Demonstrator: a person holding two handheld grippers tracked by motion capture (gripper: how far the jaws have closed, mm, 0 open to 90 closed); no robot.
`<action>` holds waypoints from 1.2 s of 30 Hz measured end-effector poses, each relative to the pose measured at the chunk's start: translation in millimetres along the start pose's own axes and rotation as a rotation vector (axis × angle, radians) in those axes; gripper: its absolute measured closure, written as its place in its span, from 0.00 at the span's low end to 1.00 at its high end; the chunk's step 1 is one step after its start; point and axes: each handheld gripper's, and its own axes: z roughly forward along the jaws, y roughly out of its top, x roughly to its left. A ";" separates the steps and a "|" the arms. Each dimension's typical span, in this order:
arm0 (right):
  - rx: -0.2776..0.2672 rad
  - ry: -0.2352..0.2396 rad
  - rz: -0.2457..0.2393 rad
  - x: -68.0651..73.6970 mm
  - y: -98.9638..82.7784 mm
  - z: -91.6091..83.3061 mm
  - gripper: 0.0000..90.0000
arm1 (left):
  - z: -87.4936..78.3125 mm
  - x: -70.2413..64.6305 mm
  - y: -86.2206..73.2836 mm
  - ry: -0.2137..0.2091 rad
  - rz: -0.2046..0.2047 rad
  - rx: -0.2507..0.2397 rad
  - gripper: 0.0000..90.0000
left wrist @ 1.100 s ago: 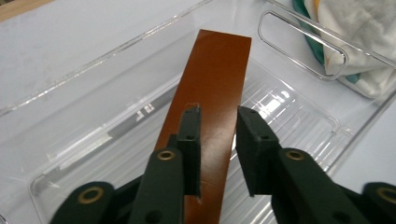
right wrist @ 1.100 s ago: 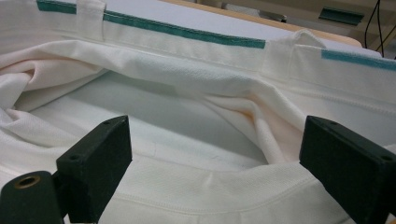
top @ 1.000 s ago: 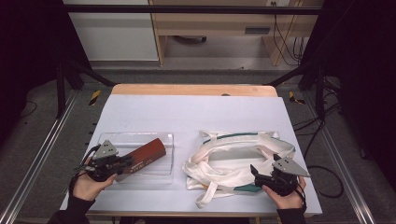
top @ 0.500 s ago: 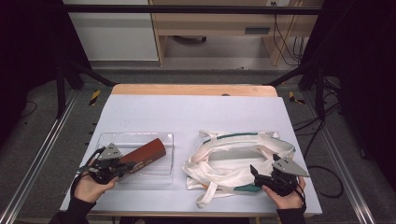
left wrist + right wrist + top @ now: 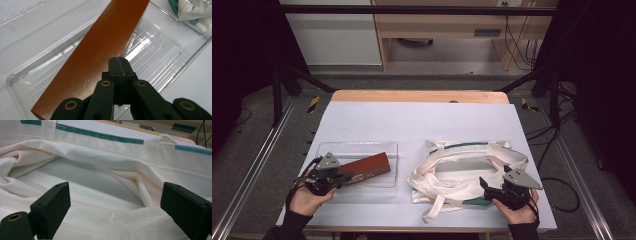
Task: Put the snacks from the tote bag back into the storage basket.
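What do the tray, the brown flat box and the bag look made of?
Tray: clear rigid plastic, glossy, ribbed floor with glare. Brown flat box: smooth matte face with a faint crease, probably coated card or leatherette. Bag: white woven cloth, likely cotton canvas, with visible weave, soft folds and green trim.

In the high view the worktop (image 5: pixel 422 120) is evenly lit from overhead, with darkness at nine and three o'clock. Glare streaks the clear tray (image 5: pixel 155 50) in the left gripper view. The right gripper view looks slightly soft, perhaps blurred, toward twelve o'clock.
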 end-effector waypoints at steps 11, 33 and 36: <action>0.002 0.003 0.003 0.3 -0.1 0.0 0.11 | -1.1 7.3 -3.0 0.011 -0.035 0.004 1.00; 0.003 0.003 0.004 0.7 -0.2 0.2 0.11 | -5.1 23.3 -10.1 0.090 -0.121 -0.004 1.00; 0.002 0.002 0.003 0.9 -0.2 0.4 0.11 | -4.7 24.3 -10.7 0.094 -0.127 -0.007 1.00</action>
